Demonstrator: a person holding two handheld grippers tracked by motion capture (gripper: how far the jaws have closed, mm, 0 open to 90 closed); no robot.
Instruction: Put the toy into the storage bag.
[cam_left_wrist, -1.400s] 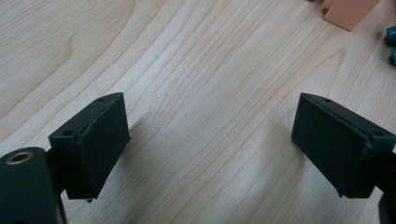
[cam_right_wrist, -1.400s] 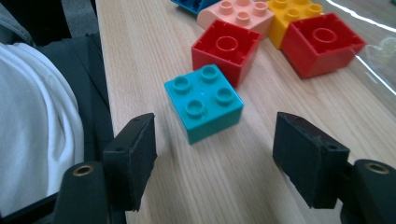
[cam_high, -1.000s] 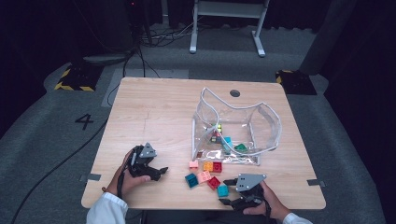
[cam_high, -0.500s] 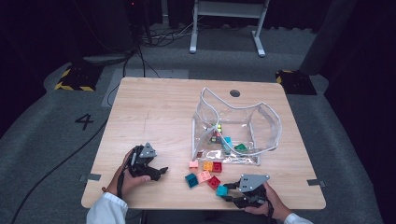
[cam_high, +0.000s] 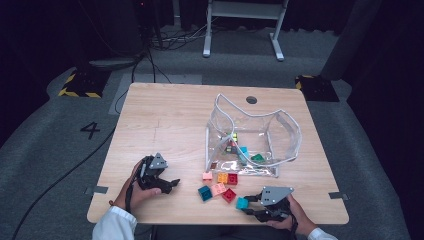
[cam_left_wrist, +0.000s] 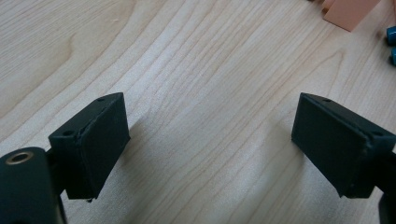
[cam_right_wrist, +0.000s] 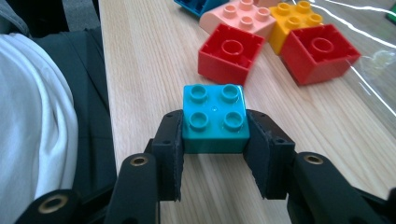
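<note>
High view: the right tool (cam_high: 248, 206) sits at the near edge of the table (cam_high: 170, 120), jaws pointing left, with a turquoise brick (cam_high: 242, 203) between them. Just beyond it lies a loose cluster of bricks; the red brick (cam_high: 229, 195) is nearest, a pink brick (cam_high: 218, 189) next to it. Behind the cluster stands a clear plastic bag (cam_high: 280, 125) with more bricks inside. The left tool (cam_high: 169, 185) rests on the table well to the left of the cluster, held in a hand (cam_high: 134, 190), nothing in its jaws.

Left gripper view: the left tool (cam_left_wrist: 210, 140) has its jaws spread wide over bare wood. A pale orange-pink block (cam_left_wrist: 350, 11) shows at the top edge, well apart from the jaws.

Right gripper view: the right tool (cam_right_wrist: 215, 154) has just closed its jaws; both pads press the sides of the turquoise brick (cam_right_wrist: 215, 119), studs up, four of them. The brick sits low, at or just above the wood; which, I cannot tell. Close detail here: the red brick (cam_right_wrist: 229, 53) lies hollow side up, and a white sleeve (cam_right_wrist: 32, 130) fills the left.
</note>
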